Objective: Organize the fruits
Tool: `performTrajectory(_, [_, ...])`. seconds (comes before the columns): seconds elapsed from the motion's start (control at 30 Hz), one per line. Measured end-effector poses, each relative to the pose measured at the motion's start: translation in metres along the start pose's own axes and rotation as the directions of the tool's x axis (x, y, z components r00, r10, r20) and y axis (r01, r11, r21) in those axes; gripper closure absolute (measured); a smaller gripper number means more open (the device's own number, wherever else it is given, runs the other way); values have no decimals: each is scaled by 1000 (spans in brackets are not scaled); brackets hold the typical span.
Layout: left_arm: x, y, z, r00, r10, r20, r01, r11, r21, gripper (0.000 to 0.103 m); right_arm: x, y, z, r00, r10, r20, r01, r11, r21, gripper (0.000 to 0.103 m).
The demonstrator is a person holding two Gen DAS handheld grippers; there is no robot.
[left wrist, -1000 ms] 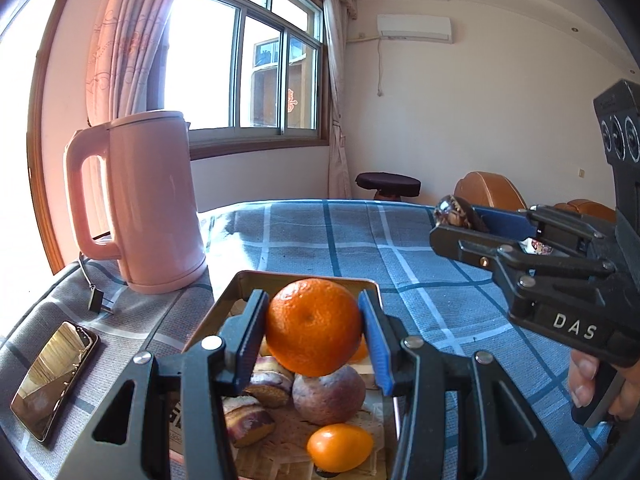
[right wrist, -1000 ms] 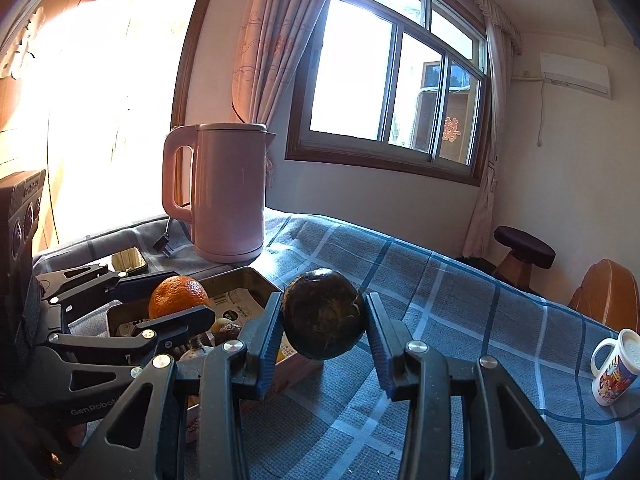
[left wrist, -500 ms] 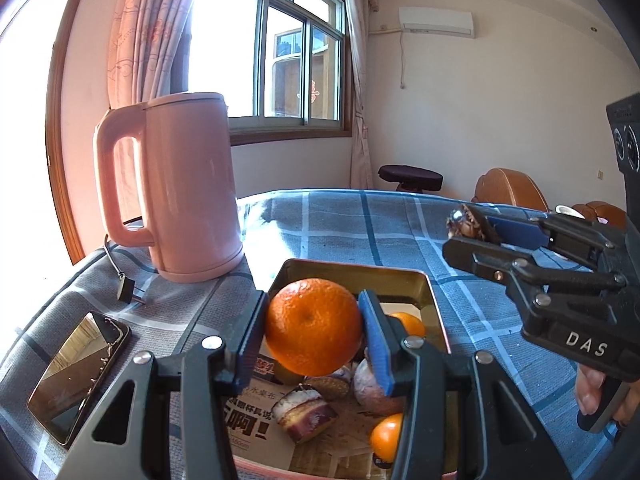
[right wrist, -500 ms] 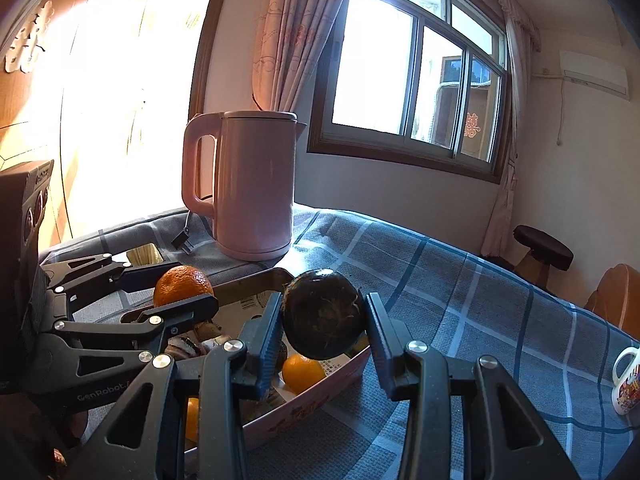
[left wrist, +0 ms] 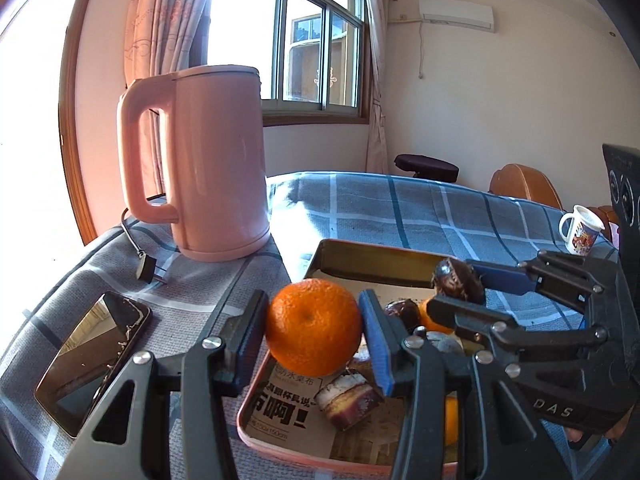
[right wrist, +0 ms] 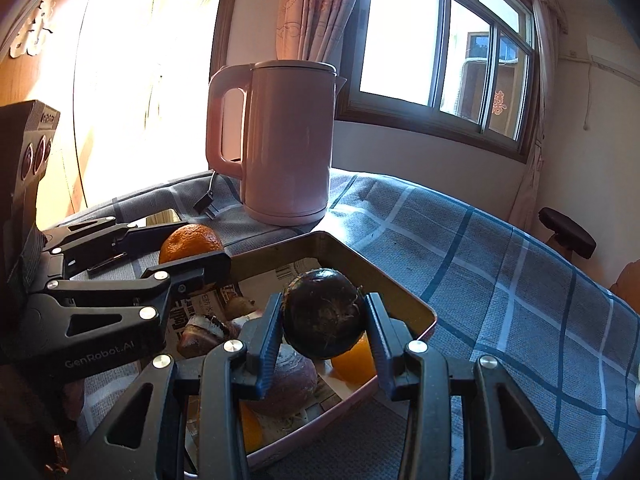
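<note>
- Left gripper (left wrist: 314, 336) has its jaws pinching the round orange mandarin (left wrist: 314, 332), held in the air over the near-left corner of the rectangular pink-walled metal tray (left wrist: 360, 256), right abt at the rim.
- Tray's lined w/ newspaper and already has fruit in it: a small orange one, a purplish round one, some brown chunks.
- Right gripper (right wrist: 322, 330) jaws are clamped on the dark round wrinkly fruit (right wrist: 322, 314), hanging over the tray's right side, fruit right below it.
- Imo both drops are basically straight down; right one's further inside.
- Left cam shows the mandarin vs the rim; right cam shows what's under the dark fruit, which left cam doesn't.
</note>
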State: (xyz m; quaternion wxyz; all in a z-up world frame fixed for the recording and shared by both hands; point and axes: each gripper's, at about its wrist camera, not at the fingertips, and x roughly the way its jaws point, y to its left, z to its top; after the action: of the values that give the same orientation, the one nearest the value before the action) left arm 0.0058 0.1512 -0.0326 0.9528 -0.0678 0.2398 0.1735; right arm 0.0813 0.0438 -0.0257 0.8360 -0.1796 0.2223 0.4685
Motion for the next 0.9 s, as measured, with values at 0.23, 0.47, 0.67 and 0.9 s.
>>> performTrajectory(0.23, [-2, 2, -1, 1000, 10, 5, -10, 1000, -1, 53, 11, 3, -7, 998, 34, -52, -34, 999, -3, 56])
performTrajectory(0.47, [-6, 2, -1, 1000, 19, 18, -19, 1000, 1, 39, 8, 1, -11, 998, 30, -56, -29, 1000, 10, 41])
performTrajectory(0.67, [-20, 4, 2, 998, 6, 62, -5, 1000, -18, 29, -6, -4, -18, 999, 13, -41, -12, 999, 37, 36])
performTrajectory(0.9, [-38, 0, 8, 994, -11, 109, 13, 1000, -16, 23, -45, -15, -19, 998, -52, 42, 48, 995, 86, 36])
